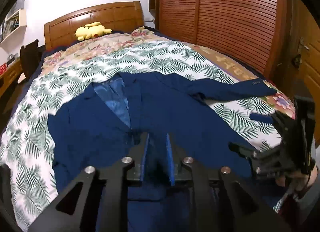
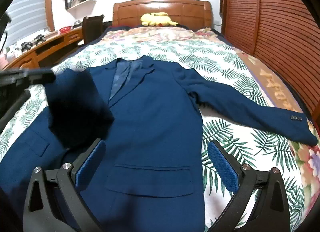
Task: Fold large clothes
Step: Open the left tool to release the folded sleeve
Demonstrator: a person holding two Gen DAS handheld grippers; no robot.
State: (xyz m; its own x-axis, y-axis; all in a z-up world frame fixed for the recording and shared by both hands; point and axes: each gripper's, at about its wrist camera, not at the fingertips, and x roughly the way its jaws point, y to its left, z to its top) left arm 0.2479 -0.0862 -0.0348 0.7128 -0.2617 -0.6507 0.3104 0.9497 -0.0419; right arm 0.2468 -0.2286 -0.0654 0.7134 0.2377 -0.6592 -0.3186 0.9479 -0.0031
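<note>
The navy jacket (image 2: 152, 111) lay face up on the bed (image 2: 230, 75), one sleeve (image 2: 260, 111) stretched toward the wardrobe side. The other sleeve (image 2: 78, 107) showed only as a dark blur, folded over the chest. The left hand-held gripper (image 1: 157, 140) stood slightly parted, fabric beneath; no grip could be made out. The right hand-held gripper (image 2: 156, 152) gaped wide, empty, above the hem

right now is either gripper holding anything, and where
Right gripper: nothing. Left gripper meets the jacket sleeve near its cuff, but blur hides any grip.
</note>
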